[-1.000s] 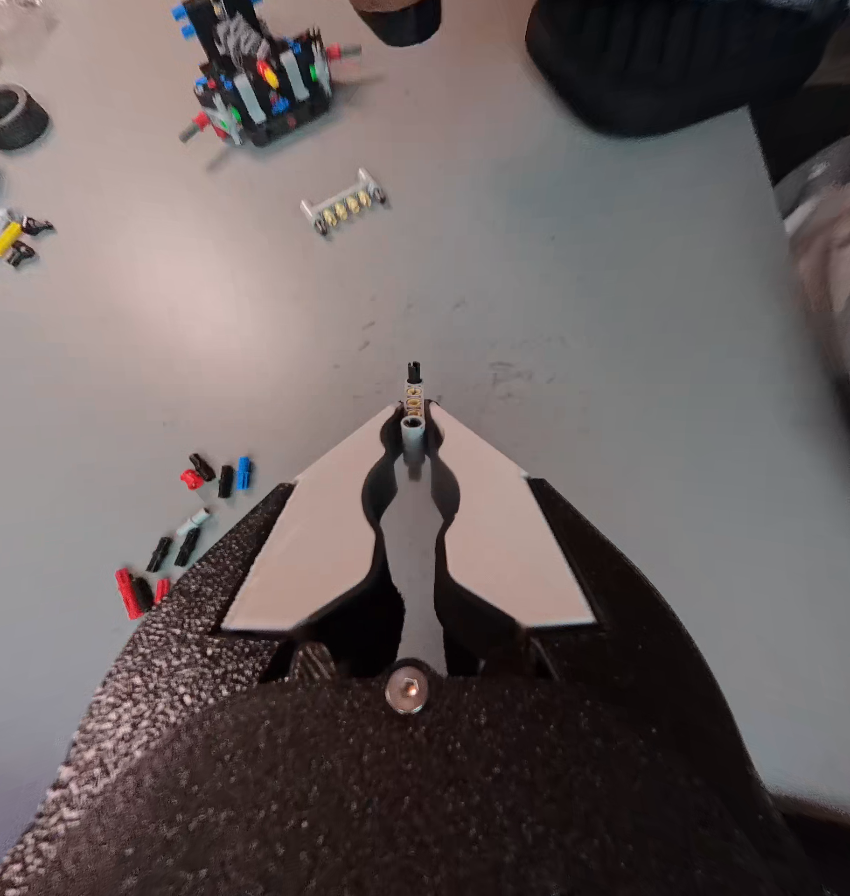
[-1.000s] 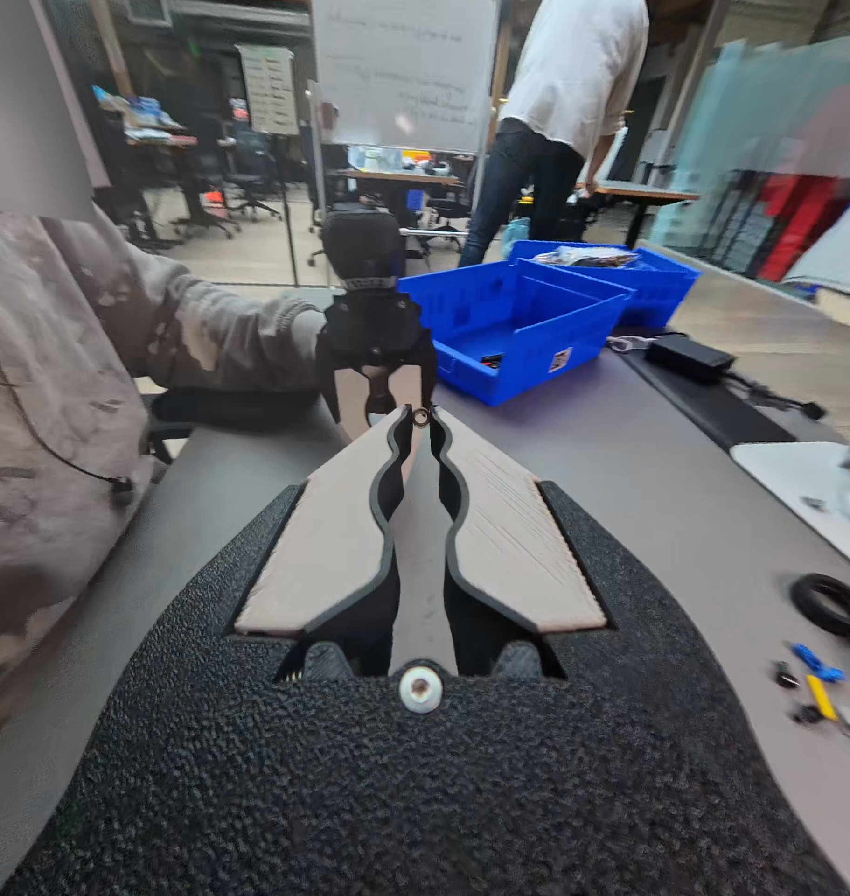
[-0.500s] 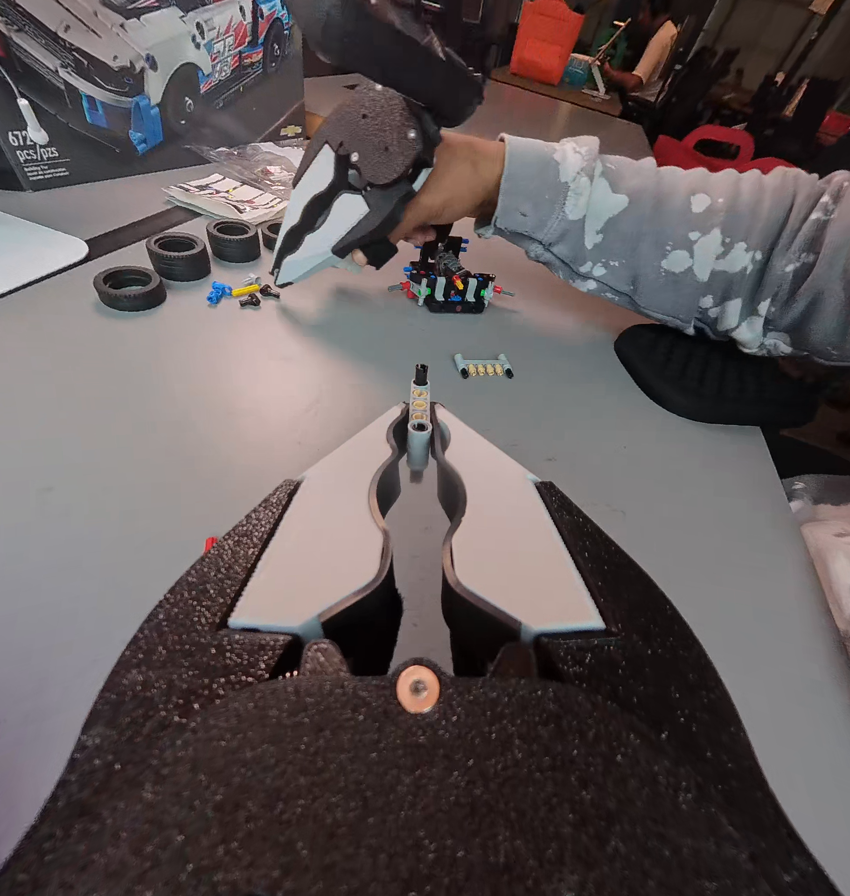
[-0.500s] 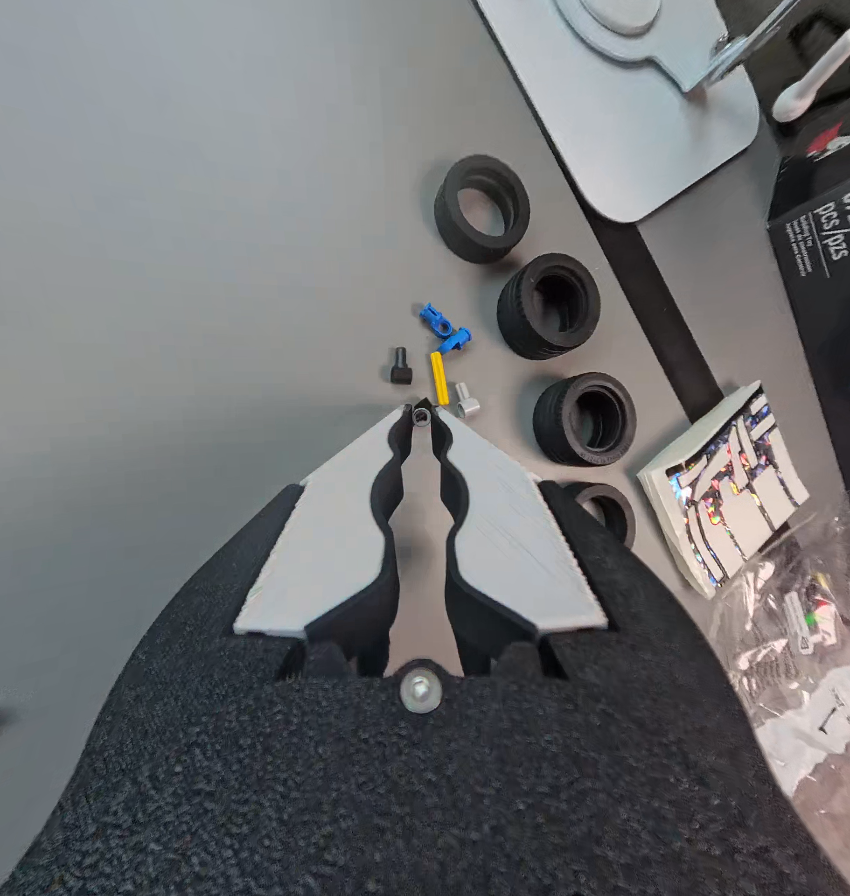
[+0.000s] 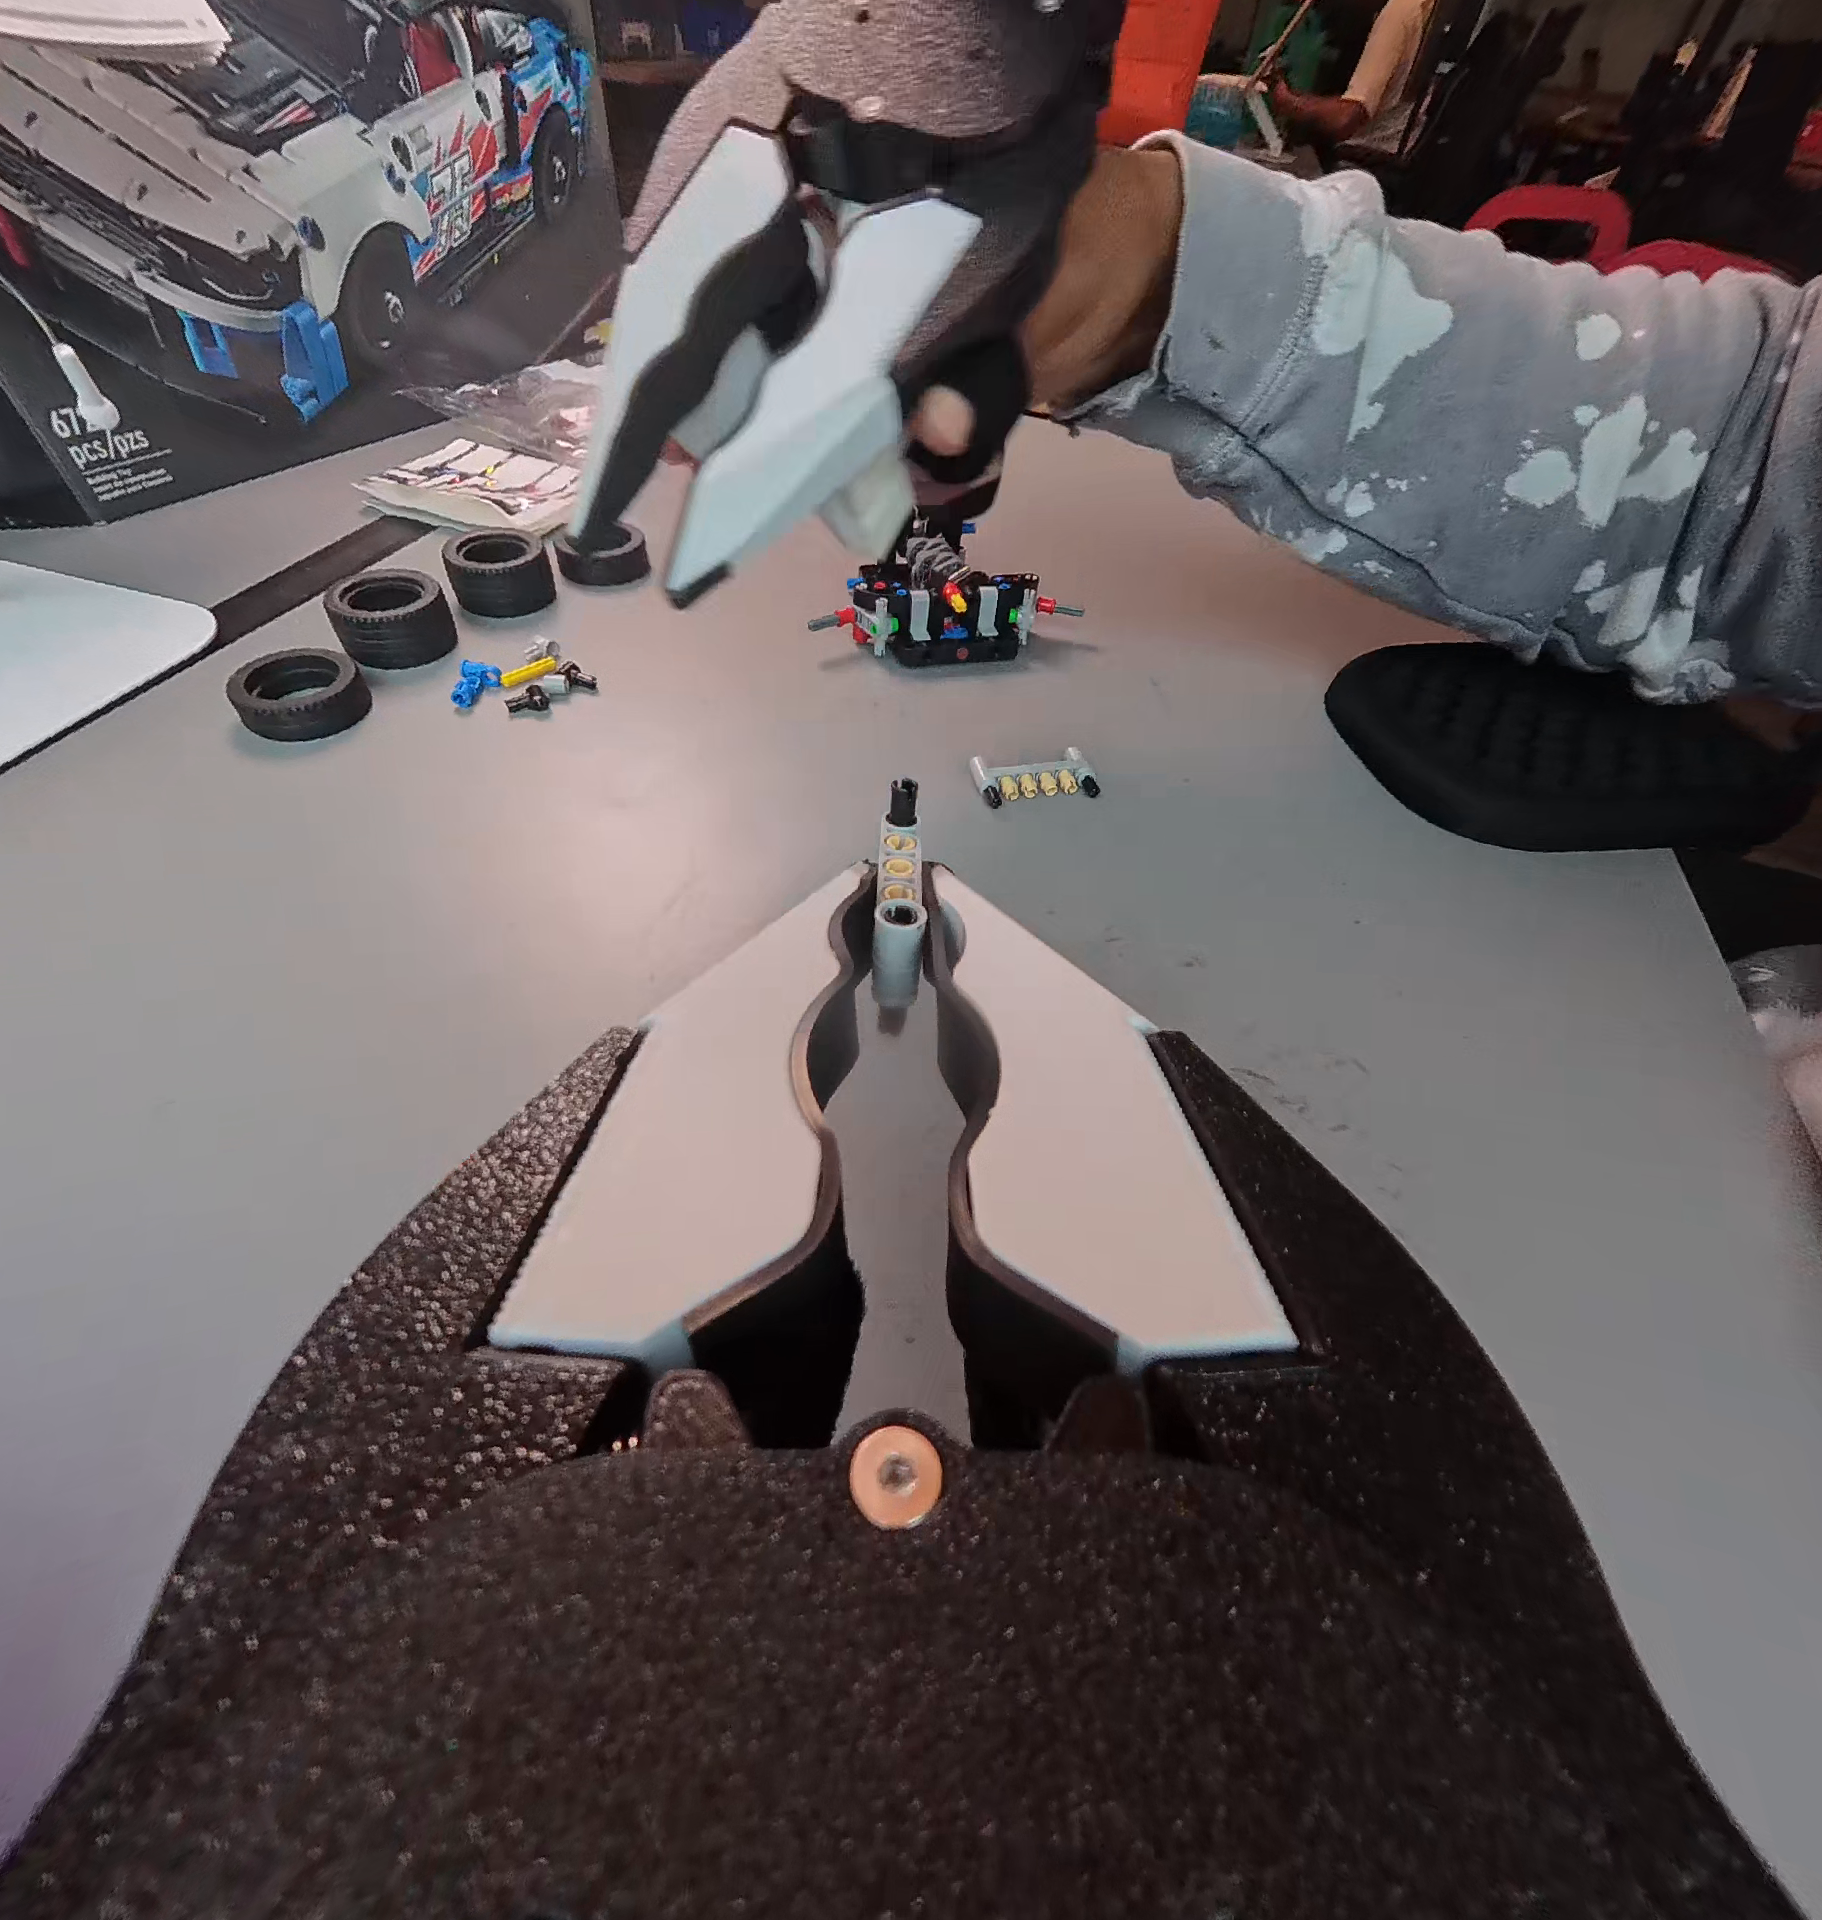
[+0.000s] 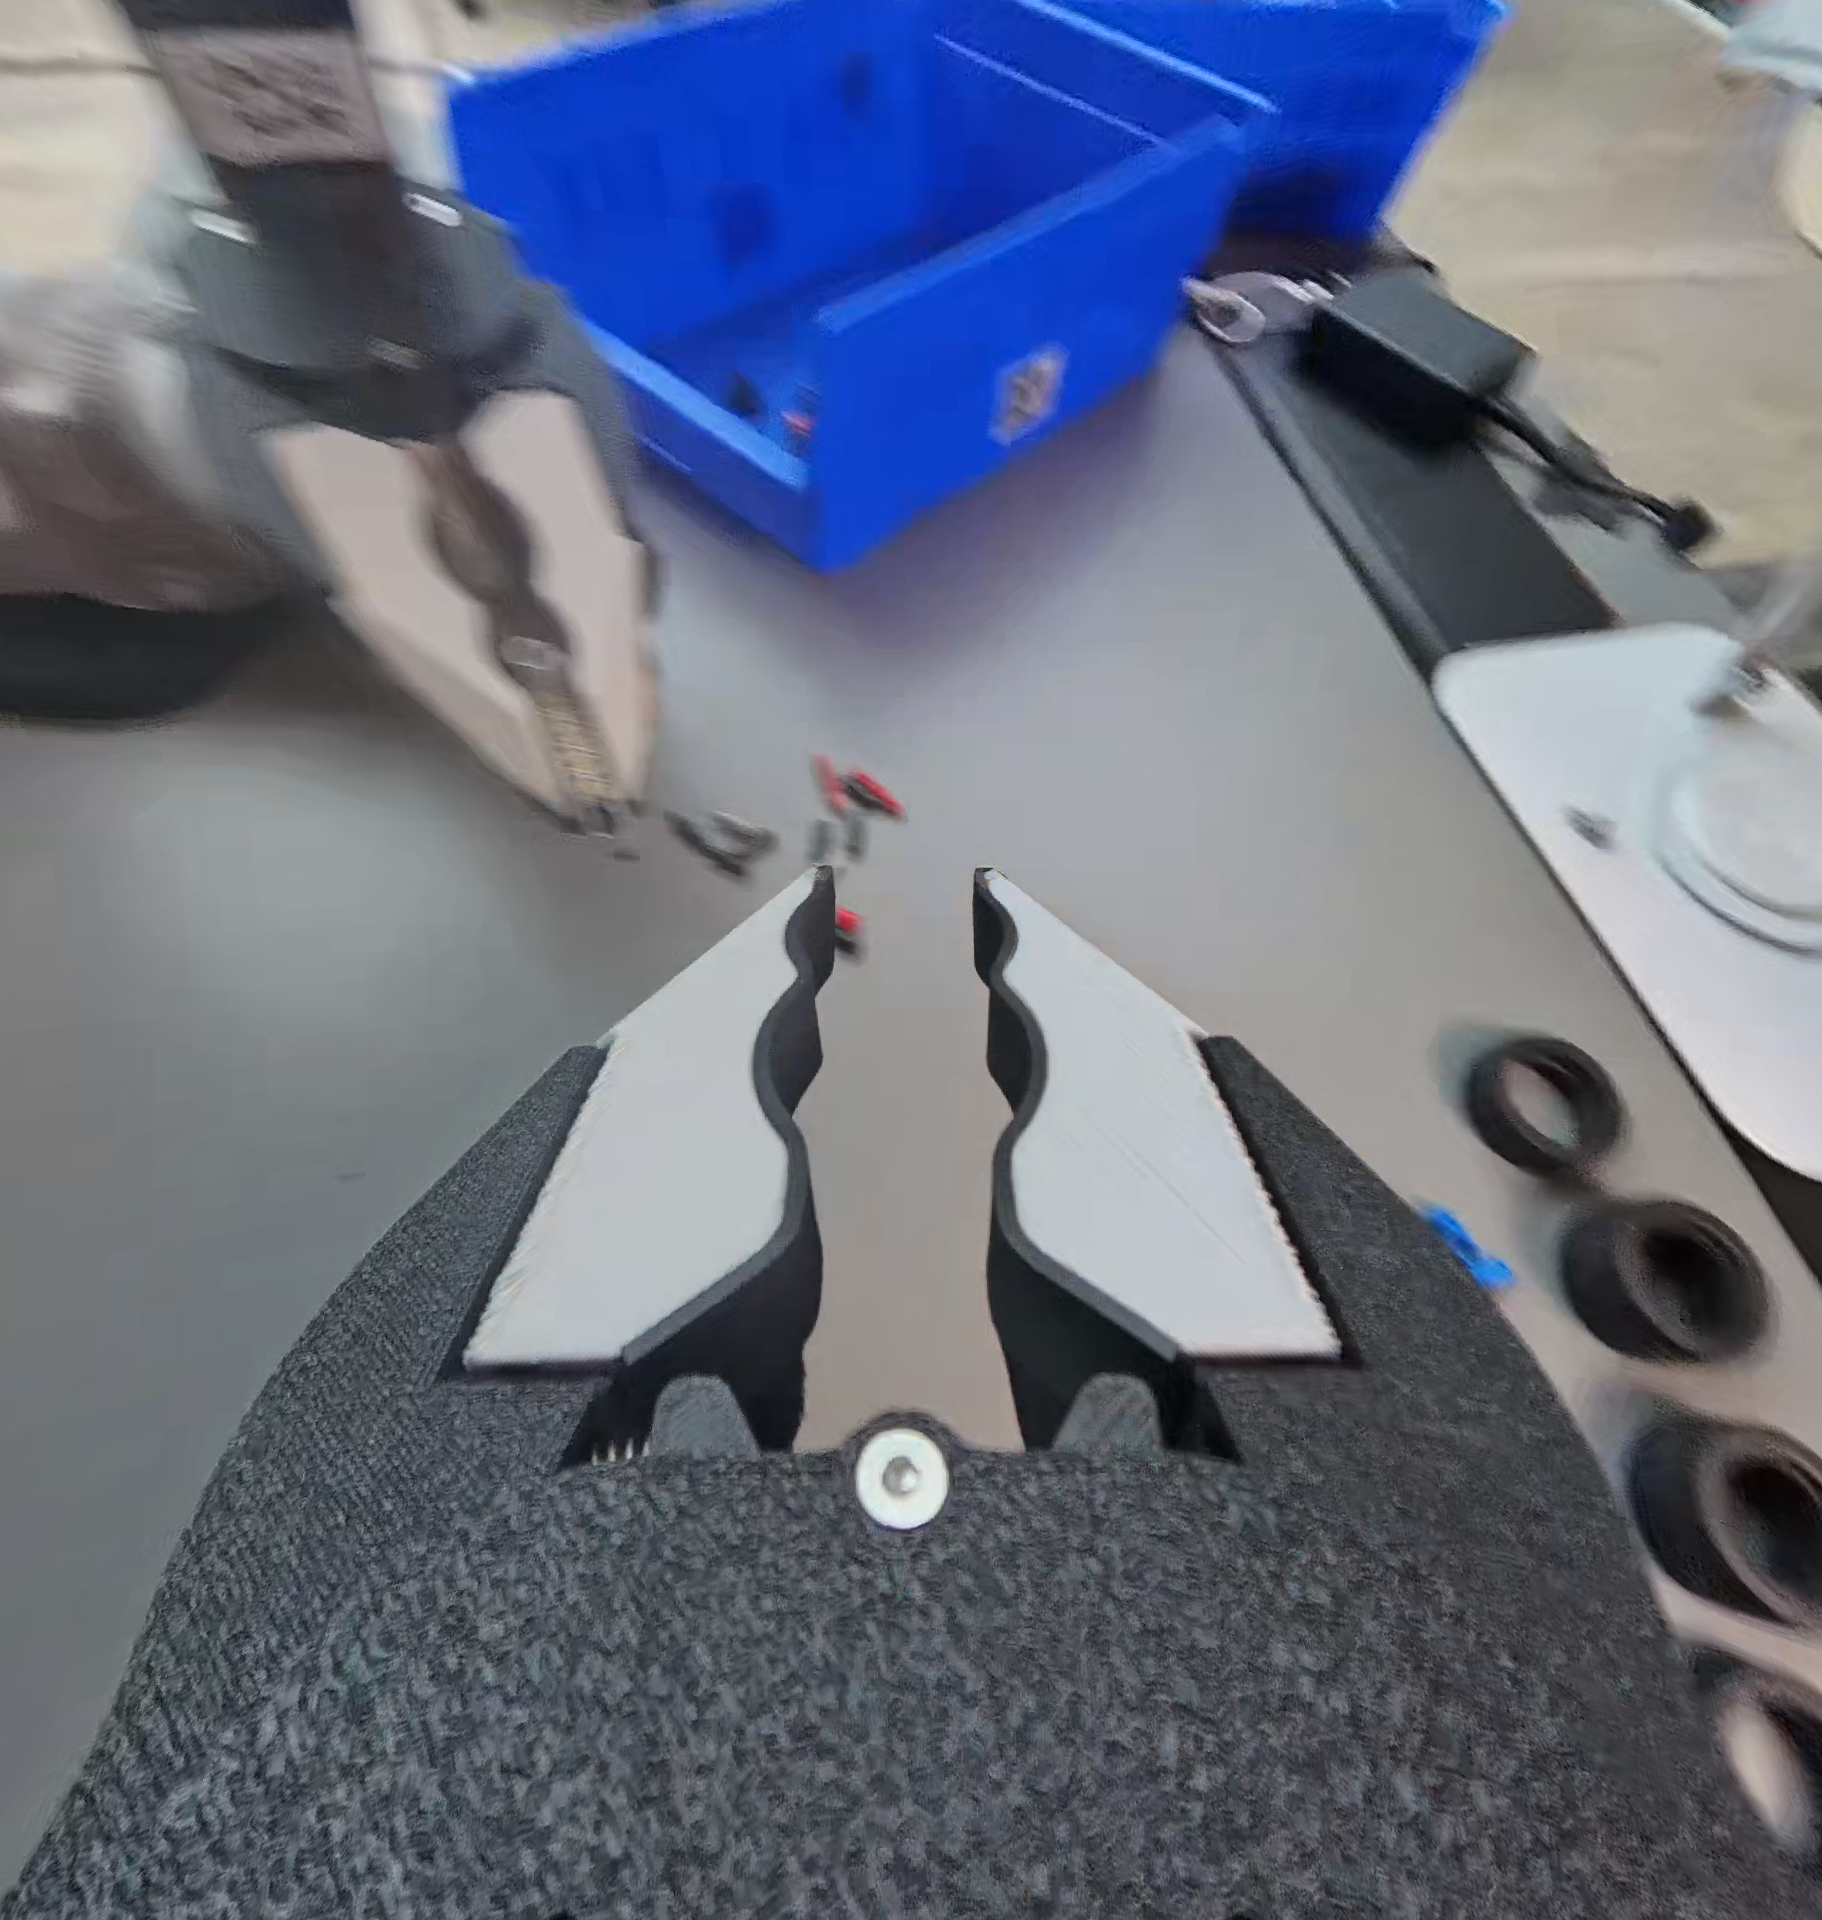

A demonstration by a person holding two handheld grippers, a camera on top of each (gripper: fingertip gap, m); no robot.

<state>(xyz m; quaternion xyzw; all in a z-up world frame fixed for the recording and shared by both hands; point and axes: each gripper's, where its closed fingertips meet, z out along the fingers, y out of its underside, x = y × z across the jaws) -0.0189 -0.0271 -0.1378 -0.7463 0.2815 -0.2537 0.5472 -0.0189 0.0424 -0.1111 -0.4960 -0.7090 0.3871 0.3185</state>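
Right gripper (image 6: 902,878) jaws now wide, small piece gone; left gripper (image 5: 899,883) still clamps grey beam (image 5: 899,868)

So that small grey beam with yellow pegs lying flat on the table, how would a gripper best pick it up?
Probably from straight above, fingers closing across the long sides of the small grey beam with yellow pegs. It lies flat on the grey table, apart from other pieces, narrow enough to pinch mid-length.
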